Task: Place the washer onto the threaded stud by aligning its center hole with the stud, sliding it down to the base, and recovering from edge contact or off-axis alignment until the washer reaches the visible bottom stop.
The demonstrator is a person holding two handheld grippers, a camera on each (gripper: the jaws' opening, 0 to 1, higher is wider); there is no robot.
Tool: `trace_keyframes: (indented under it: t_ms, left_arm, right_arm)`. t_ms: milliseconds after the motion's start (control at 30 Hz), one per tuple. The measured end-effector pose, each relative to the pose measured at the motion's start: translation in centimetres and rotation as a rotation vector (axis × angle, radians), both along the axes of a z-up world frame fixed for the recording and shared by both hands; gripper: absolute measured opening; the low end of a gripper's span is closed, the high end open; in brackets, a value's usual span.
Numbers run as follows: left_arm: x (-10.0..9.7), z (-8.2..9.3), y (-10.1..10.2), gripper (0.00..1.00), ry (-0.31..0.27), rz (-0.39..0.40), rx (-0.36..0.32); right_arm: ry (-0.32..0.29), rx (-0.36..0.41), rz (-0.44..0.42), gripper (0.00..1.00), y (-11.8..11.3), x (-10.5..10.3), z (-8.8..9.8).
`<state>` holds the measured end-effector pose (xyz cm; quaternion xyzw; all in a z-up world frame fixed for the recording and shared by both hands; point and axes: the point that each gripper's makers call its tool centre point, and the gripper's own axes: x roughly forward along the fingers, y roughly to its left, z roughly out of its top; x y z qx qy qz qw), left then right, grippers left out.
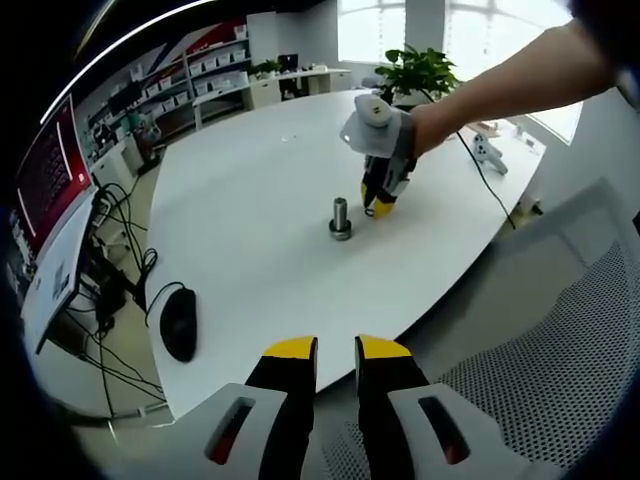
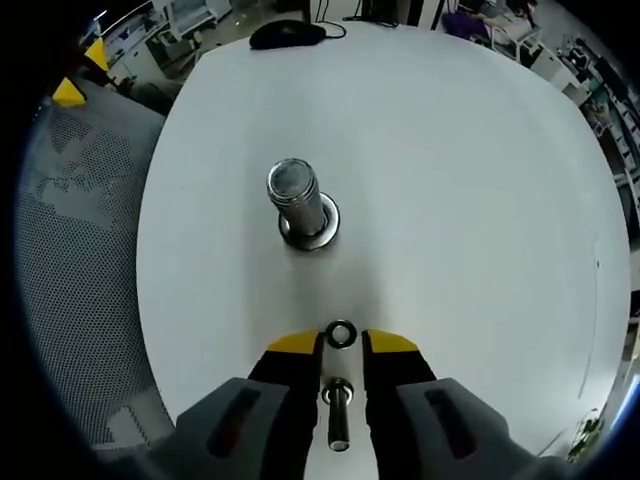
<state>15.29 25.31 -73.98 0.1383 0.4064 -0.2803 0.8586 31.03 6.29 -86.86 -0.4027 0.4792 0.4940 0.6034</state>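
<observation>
A short threaded stud [image 1: 340, 213] stands upright on its round metal base in the middle of the white table [image 1: 250, 180]. In the right gripper view the stud [image 2: 293, 187] rises just ahead of my jaws. The small metal washer [image 2: 341, 334] lies flat at table level between the yellow tips of my right gripper [image 2: 342, 341], which is shut on its edges. From the left gripper view, that right gripper [image 1: 378, 207] points down at the table just right of the stud, held by a person's arm [image 1: 500, 80]. My left gripper [image 1: 337, 349] hovers off the table's near edge, jaws slightly apart and empty.
A black mouse [image 1: 179, 322] with its cable lies near the table's left edge, also seen as the mouse [image 2: 287, 34]. A grey mesh chair [image 1: 560, 370] stands beside the table. A potted plant [image 1: 420, 70] and a white device [image 1: 487, 150] sit at the far side.
</observation>
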Motion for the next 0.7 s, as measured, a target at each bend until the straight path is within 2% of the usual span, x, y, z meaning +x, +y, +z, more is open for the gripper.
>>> trace_keyframes:
  t_ms: [167, 533, 567, 700]
  left_arm:
    - [0.01, -0.01, -0.03, 0.13, -0.001, -0.002, 0.001]
    - [-0.13, -0.15, -0.02, 0.13, 0.0, -0.009, 0.02]
    - [-0.14, -0.15, -0.04, 0.13, -0.001, -0.012, 0.021]
    - [-0.15, -0.16, -0.03, 0.13, 0.0, -0.014, 0.021]
  right_arm:
    - [0.0, -0.02, 0.005, 0.16, 0.06, 0.19, -0.08]
    - [-0.024, -0.14, 0.042, 0.16, 0.31, -0.03, -0.22]
    - [-0.009, -0.148, 0.05, 0.15, 0.32, -0.25, -0.34]
    - [-0.016, -0.141, 0.009, 0.15, 0.08, 0.23, -0.39]
